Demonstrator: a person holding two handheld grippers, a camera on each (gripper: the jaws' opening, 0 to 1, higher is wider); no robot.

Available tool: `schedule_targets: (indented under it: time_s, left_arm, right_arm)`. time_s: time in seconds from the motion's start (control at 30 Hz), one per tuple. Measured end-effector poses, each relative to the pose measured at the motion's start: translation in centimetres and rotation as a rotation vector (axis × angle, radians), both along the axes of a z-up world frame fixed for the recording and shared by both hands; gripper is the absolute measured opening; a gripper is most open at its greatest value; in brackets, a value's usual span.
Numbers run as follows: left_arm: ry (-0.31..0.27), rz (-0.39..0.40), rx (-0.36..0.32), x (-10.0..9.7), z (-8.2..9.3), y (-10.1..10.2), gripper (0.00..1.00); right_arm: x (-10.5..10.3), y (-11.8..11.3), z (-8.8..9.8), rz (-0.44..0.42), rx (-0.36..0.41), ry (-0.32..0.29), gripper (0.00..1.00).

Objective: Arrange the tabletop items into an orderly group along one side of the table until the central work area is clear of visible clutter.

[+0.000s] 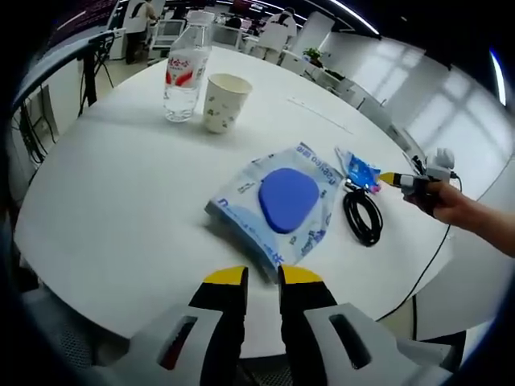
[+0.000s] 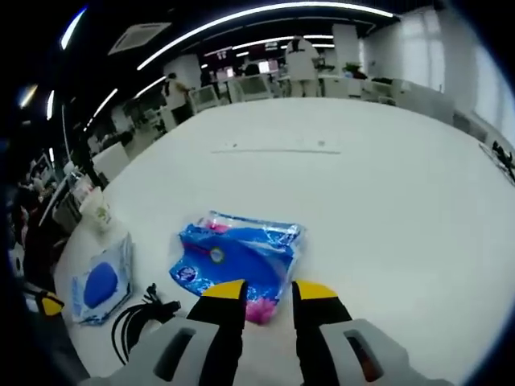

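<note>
Right tool [image 2: 261, 291] faces blue packet [image 2: 233, 261], lying crosswise.

no readable text, red label on water bottle [image 1: 183, 71] blurred, print on wipes pack [image 1: 279, 204] illegible

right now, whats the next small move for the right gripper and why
Probably ease the right gripper forward and close on the blue snack packet: its jaws stand open just short of it, and the packet lies loose beside the coiled black cable.
</note>
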State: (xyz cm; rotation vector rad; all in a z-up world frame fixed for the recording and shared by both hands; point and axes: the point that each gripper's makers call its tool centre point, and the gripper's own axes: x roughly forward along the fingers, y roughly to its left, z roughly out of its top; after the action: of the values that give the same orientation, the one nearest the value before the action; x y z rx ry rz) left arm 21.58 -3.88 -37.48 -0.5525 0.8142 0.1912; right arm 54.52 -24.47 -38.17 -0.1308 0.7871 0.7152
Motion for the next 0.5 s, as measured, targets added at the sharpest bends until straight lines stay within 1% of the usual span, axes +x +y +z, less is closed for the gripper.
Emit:
schedule_targets:
  time_s: [0.13, 0.2, 0.27, 0.4, 0.5]
  left_arm:
    - [-0.002, -0.01, -0.005, 0.1, -0.1, -0.1, 0.13]
    - [-0.005, -0.012, -0.008, 0.2, -0.2, 0.0, 0.14]
    - [-0.007, -0.017, -0.01, 0.3, -0.3, 0.0, 0.14]
    - [-0.009, -0.023, -0.015, 0.5, -0.4, 0.1, 0.14]
    - [-0.014, -0.025, -0.016, 0.5, -0.3, 0.1, 0.15]
  right_arm:
    - [-0.2, 0.1, 0.1, 0.008, -0.012, -0.014, 0.21]
    - [-0.5, 0.2, 0.6, 0.01, -0.011, -0.023, 0.21]
    - [-0.5, 0.3, 0.7, 0.014, -0.01, -0.031, 0.21]
    - [-1.8, 1.1, 1.5, 0.037, -0.018, -0.043, 0.22]
    - [-2.2, 1.2, 1.8, 0.05, -0.019, -0.045, 0.22]
